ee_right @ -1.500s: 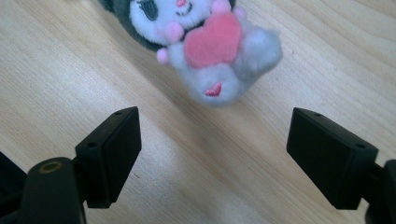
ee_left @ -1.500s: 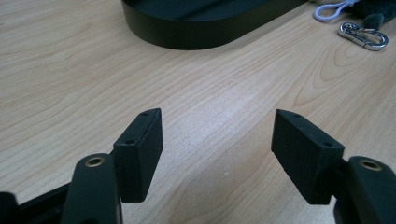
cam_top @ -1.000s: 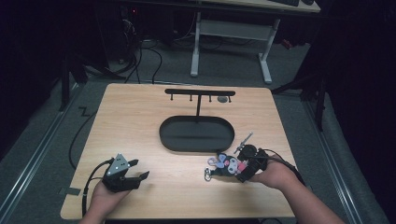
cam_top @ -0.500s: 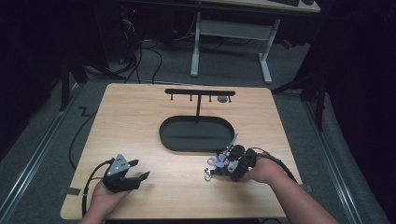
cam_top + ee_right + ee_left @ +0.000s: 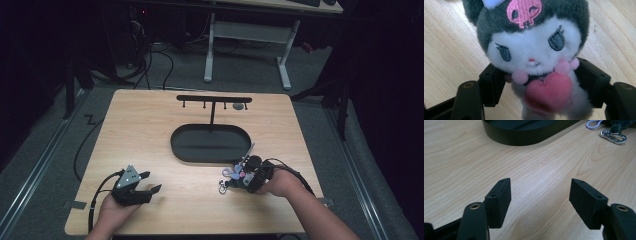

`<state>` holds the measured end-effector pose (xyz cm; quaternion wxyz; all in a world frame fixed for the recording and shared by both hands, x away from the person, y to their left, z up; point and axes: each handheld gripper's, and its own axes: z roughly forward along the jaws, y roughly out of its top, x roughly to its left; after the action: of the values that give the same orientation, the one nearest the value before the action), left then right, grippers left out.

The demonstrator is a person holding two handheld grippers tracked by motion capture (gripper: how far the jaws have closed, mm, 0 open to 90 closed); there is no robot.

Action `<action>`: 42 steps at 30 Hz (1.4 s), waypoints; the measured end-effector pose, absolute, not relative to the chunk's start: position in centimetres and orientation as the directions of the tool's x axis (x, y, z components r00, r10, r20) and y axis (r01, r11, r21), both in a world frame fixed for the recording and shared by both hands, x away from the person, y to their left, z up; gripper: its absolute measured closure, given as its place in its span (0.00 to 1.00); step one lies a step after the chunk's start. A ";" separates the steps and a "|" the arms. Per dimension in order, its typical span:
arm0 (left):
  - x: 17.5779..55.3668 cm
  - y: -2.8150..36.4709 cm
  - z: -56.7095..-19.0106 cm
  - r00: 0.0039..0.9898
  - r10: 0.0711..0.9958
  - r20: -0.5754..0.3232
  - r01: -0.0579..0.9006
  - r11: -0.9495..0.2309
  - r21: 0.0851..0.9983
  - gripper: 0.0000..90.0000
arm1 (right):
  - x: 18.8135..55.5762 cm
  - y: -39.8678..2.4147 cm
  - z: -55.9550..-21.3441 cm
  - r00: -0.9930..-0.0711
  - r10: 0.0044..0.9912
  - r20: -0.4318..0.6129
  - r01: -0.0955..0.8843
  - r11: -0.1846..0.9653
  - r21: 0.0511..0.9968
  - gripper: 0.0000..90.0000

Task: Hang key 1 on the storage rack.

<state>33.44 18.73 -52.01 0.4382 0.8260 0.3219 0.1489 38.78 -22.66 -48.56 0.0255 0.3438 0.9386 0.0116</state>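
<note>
One plush toy, one black tray w/ one hook stand, one metal clip, two grippers. Toy lies on the table at approx 4 o'clock from the tray, just beside its rim; in the right gripper view its long axis runs 12–6, head toward 12, face up. Right gripper jaws have just been closing, now pressing the toy's body on both sides. Left gripper at table's 7 o'clock, jaws wide apart w/ nothing between.
</note>
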 end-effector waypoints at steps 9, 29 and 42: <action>33.2 19.0 -51.9 0.745 0.666 -0.050 0.406 -0.393 0.825 0.38 | 38.8 -22.3 -48.9 -0.772 0.631 -0.068 0.632 0.775 0.014 0.40; 33.3 19.2 -51.8 0.736 0.675 -0.045 0.405 -0.386 0.829 0.39 | 37.3 -23.4 -42.8 -0.696 0.717 -0.038 0.711 0.696 0.096 0.52; 33.4 19.4 -51.7 0.727 0.685 -0.042 0.402 -0.375 0.836 0.39 | 37.5 -26.2 -40.4 -0.569 0.822 0.001 0.818 0.566 0.103 0.52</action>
<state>33.41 19.45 -51.69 0.4484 0.8140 0.3337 0.1580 37.51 -26.18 -40.43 0.0237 0.4637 0.8845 0.0457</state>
